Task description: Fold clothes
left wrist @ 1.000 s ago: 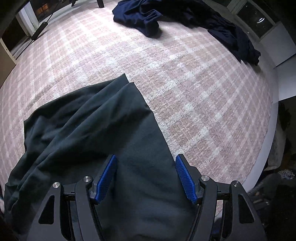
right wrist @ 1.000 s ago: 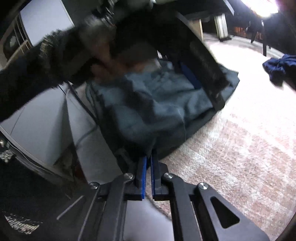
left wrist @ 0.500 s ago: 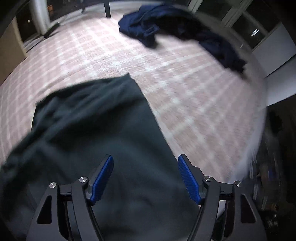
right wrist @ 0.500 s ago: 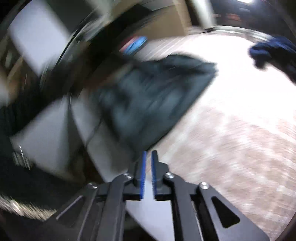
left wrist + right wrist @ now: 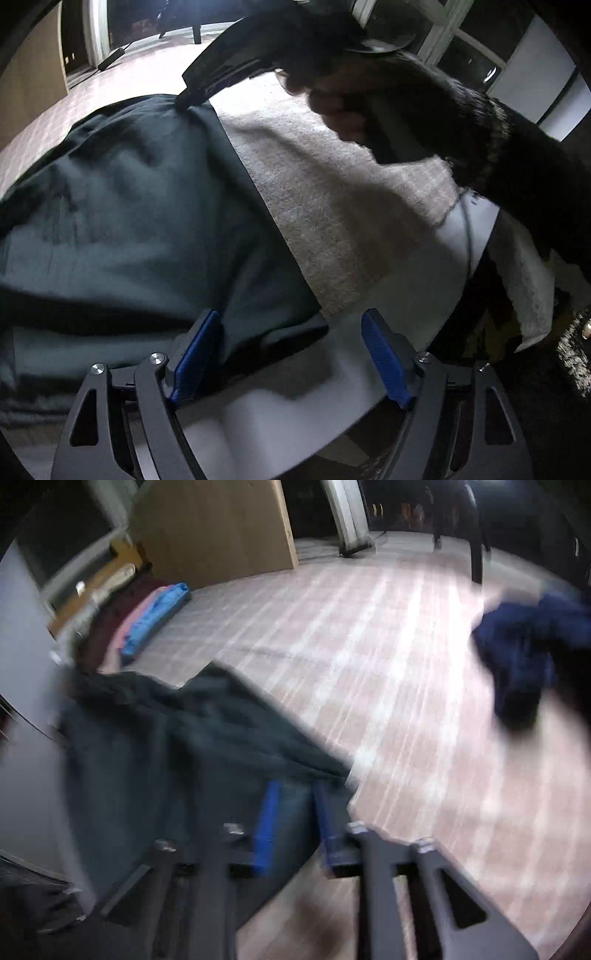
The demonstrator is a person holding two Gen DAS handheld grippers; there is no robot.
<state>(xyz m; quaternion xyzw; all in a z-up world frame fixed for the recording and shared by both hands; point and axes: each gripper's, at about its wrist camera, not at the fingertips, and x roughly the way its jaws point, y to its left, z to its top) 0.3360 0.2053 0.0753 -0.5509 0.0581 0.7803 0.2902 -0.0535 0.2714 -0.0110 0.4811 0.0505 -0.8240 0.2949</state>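
Note:
A dark green garment [image 5: 129,221] lies on the pink plaid cloth, its near corner at the table's edge. My left gripper [image 5: 291,354] is open, its left finger over that near corner. In the left wrist view the right gripper [image 5: 195,92] rests its tip on the garment's far corner, held by a hand [image 5: 332,107]. In the blurred right wrist view my right gripper [image 5: 295,827] is slightly open over the garment's corner [image 5: 207,738]; whether it pinches cloth is unclear.
A navy garment [image 5: 528,657] lies crumpled far right on the plaid cloth [image 5: 388,664]. A stack of folded clothes, blue and pink [image 5: 151,624], lies at the far left near a wooden board [image 5: 214,528]. The table's white edge [image 5: 369,332] runs under my left gripper.
My left gripper pulled back to the garment's near corner at the table edge. My right gripper swung over to the garment's far corner and its jaws parted slightly.

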